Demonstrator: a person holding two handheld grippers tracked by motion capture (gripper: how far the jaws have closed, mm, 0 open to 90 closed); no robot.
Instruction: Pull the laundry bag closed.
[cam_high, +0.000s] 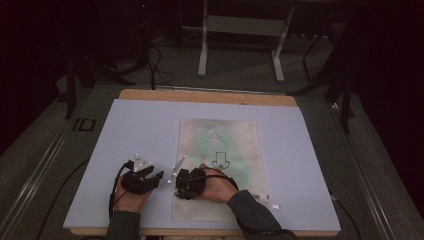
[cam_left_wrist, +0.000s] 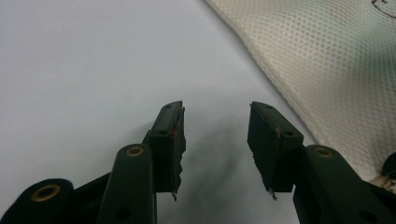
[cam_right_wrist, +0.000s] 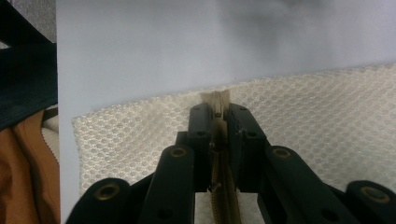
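A cream mesh bag (cam_high: 235, 135) with something green inside lies flat on the pale blue mat (cam_high: 140, 125). My right gripper (cam_high: 180, 188) sits over the bag's near left corner, shut on the zipper. In the right gripper view the jaws (cam_right_wrist: 215, 111) pinch the cream zipper end (cam_right_wrist: 215, 99), and the zipper teeth (cam_right_wrist: 223, 200) run back between them over the mesh (cam_right_wrist: 327, 112). My left gripper (cam_high: 155, 176) rests on the mat just left of the bag, open with nothing between its fingers (cam_left_wrist: 215, 112). The bag's edge (cam_left_wrist: 336, 70) lies to its right.
The mat covers a wooden table (cam_high: 210, 96). A black arrow mark (cam_high: 219, 161) is printed on the bag, and a small white tag (cam_high: 272, 205) sticks out at its near right corner. Metal stand legs (cam_high: 202, 50) and cables lie on the floor beyond.
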